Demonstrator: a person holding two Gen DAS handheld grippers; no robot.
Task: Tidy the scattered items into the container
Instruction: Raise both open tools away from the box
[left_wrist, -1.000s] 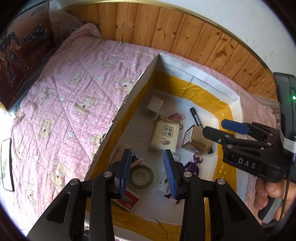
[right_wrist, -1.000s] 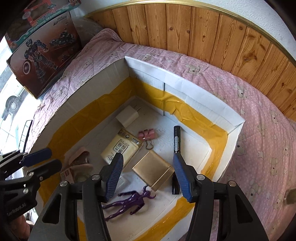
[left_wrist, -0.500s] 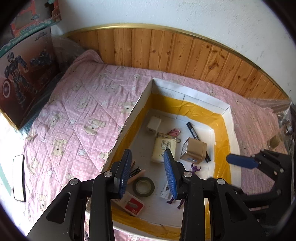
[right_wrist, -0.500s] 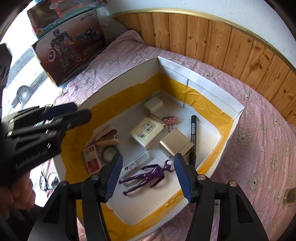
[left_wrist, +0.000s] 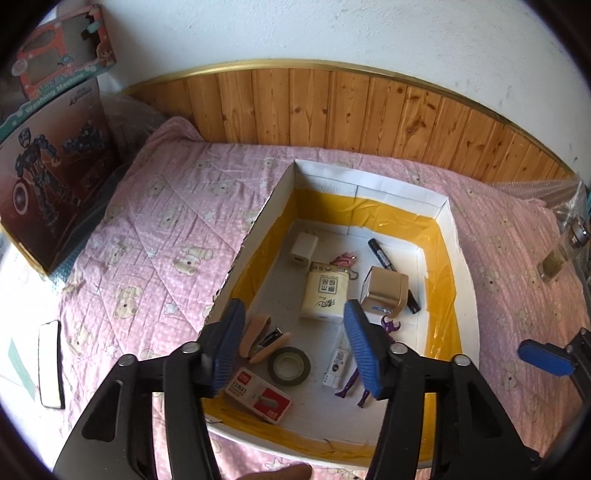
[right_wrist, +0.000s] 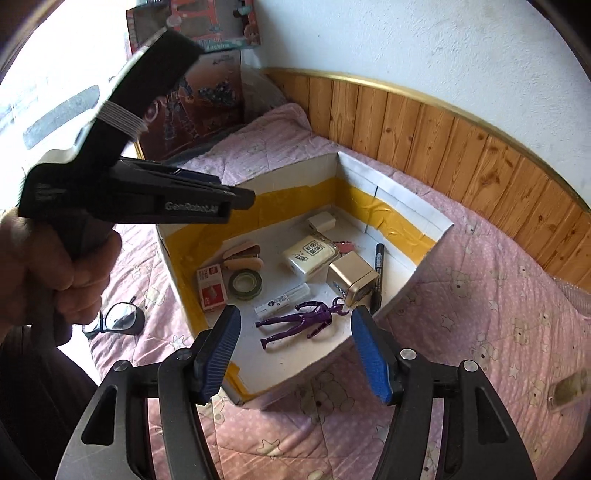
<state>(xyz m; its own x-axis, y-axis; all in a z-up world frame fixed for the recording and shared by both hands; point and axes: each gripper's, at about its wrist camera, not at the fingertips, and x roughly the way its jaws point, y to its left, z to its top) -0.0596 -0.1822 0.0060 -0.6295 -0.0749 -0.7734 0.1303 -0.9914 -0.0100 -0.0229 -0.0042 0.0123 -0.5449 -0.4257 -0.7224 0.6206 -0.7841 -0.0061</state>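
Hovering above the container (left_wrist: 450, 236), both claws empty. Left gripper (left_wrist: 293, 341) has just been opening, jaws wide, nothing between the pads. Right gripper (right_wrist: 295, 349) likewise has just been opening, jaws spread, nothing held.

Container sits centre frame on the pink quilt (left_wrist: 155, 236) in both views. Inside it: charger (left_wrist: 303, 248), cream pack (left_wrist: 325, 293), gold box (left_wrist: 384, 291), marker (left_wrist: 391, 267), tape roll (left_wrist: 289, 366), red-white box (left_wrist: 260, 396), stapler (left_wrist: 260, 338), purple figure (right_wrist: 301, 320).

Judging by that, the tidy looks nearly done. Leftovers worth checking:
- glasses (right_wrist: 116, 319), lower left of the right wrist view, on the quilt outside the box wall
- dark flat slab (left_wrist: 50, 363), left edge of the left wrist view; possibly a phone, hard to tell through the fisheye, and may not be part of the scatter

If the glasses are next: right claw is nearer, but the person's hand (right_wrist: 55, 273) with the left tool sits between. Clear the left one first. Grip the frame at the bridge, not the lens, light squeeze, lift straight up, lower into bare floor near the figure.
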